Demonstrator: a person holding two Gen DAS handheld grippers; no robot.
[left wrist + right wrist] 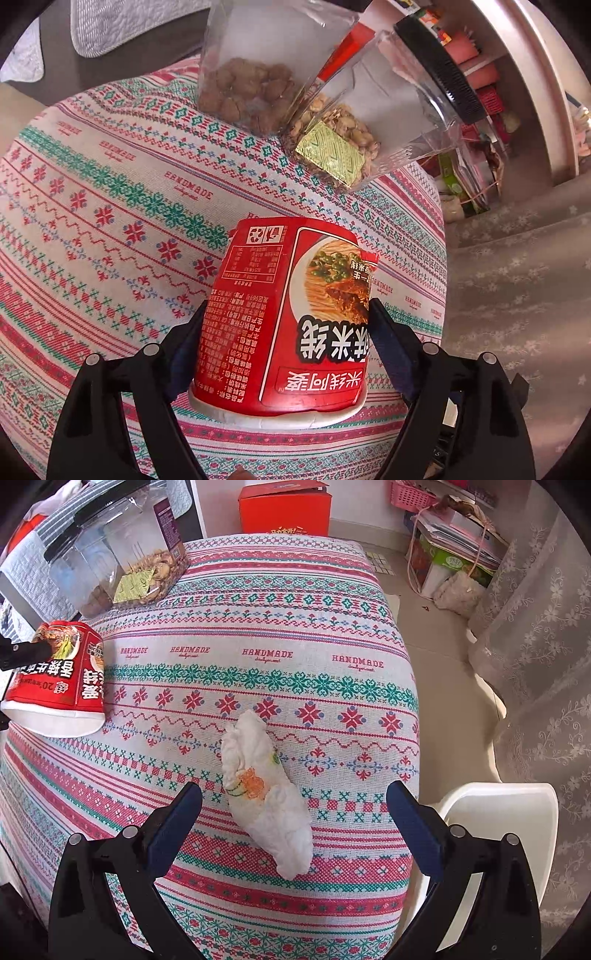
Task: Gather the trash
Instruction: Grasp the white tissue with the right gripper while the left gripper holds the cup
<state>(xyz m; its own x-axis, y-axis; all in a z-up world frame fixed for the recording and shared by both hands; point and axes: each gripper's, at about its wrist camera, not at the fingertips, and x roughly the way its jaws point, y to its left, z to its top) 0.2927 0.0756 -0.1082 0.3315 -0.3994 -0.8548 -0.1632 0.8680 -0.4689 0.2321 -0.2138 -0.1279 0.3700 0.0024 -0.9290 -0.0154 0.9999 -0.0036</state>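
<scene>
A red instant-noodle cup (280,314) stands upside down on its white rim on the patterned tablecloth (110,221). My left gripper (288,306) has a blue pad against each side of it, shut on the cup. In the right wrist view the same cup (55,679) is at the left edge, with a black finger (26,651) of the left gripper across it. A crumpled white tissue (266,794) with an orange print lies on the cloth (295,627). My right gripper (294,788) hovers over it, open, one finger on each side and not touching it.
Two clear lidded containers (251,85) (351,147) of nuts and snacks stand behind the cup, seen too as containers (110,554). Beyond the table's far edge are a red box (284,509) and a clutter pile (454,554). A white seat (498,812) and a lace curtain (546,664) are at right.
</scene>
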